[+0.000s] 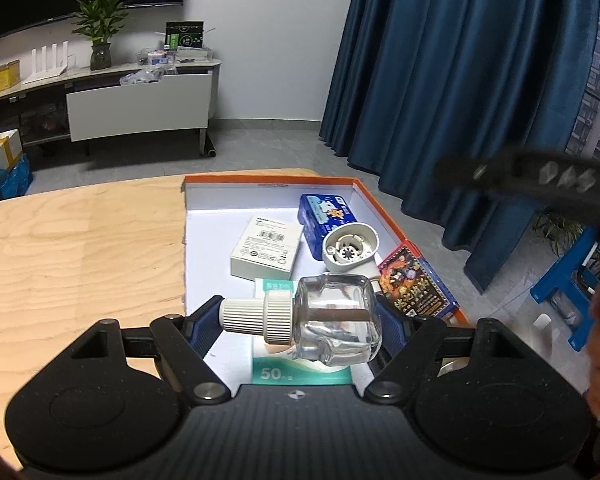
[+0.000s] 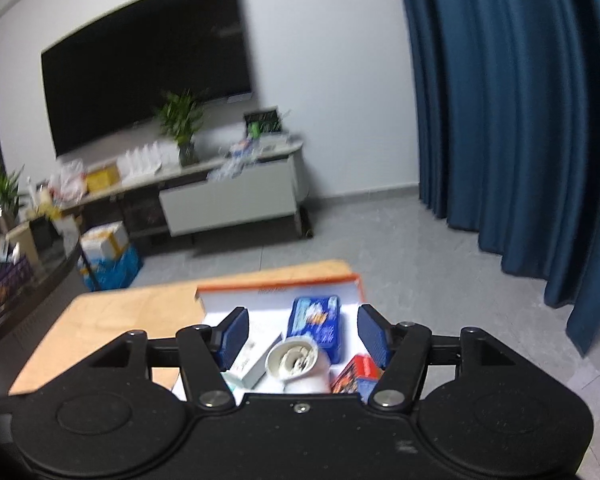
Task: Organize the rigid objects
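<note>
My left gripper (image 1: 300, 316) is shut on a clear glass bottle (image 1: 336, 320) with a ribbed white cap, held sideways above the orange-rimmed white box (image 1: 276, 179). Inside the box lie a white carton (image 1: 266, 252), a blue tin (image 1: 326, 216), a white plug-in device (image 1: 350, 250), a colourful card box (image 1: 418, 284) and a teal-and-white pack (image 1: 300, 372). My right gripper (image 2: 302, 336) stands open above the same box (image 2: 280, 282), with nothing pressed between its blue pads (image 2: 374, 334); the white device (image 2: 300, 364) and blue tin (image 2: 316, 326) lie below it.
The box rests on the right end of a light wooden table (image 1: 80, 248). Blue curtains (image 1: 460, 80) hang to the right, and a blue stool (image 1: 564, 284) stands on the floor. A TV cabinet (image 2: 228, 196) with clutter and a plant stands against the far wall.
</note>
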